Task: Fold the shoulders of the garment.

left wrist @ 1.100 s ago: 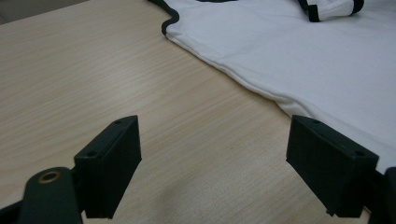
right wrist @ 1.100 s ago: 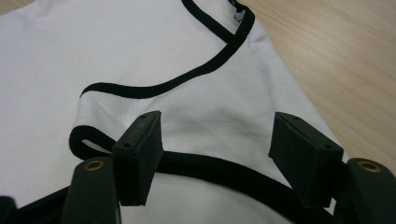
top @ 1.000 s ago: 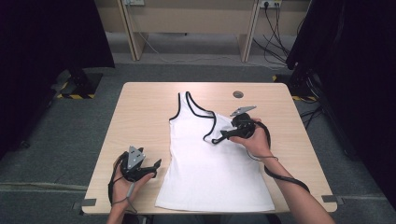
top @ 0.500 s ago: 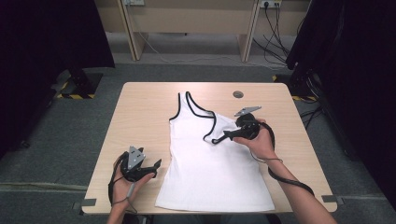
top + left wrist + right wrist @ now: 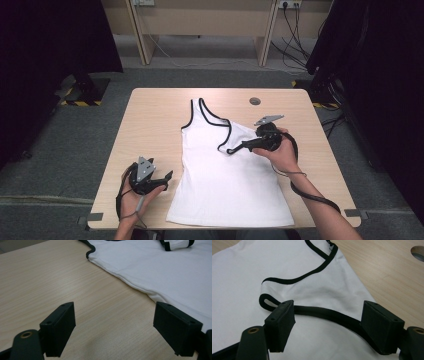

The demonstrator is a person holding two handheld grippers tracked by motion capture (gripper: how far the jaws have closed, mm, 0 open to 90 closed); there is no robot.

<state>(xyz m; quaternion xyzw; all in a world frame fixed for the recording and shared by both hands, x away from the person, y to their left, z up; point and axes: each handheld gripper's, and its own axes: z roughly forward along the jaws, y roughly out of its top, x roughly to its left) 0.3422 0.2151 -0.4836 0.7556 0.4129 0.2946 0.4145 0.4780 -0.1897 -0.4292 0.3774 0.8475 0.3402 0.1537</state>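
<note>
Left gripper (image 5: 167, 176) is held low near the person's side in the left hand (image 5: 131, 192), jaws spread wide. Right gripper (image 5: 231, 150) is held level in the right hand (image 5: 282, 152), pointed leftward; its jaws have just been opening, nothing clamped.

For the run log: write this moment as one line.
tank top: flat on table | right claw: open, opening over folded strap | left claw: open, beside hem

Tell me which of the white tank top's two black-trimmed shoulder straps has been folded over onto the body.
The strap on the right-gripper side, doubled back onto the white tank top beneath the open right gripper, whose jaws have just been opening. The other strap lies straight toward the table's far edge.
</note>
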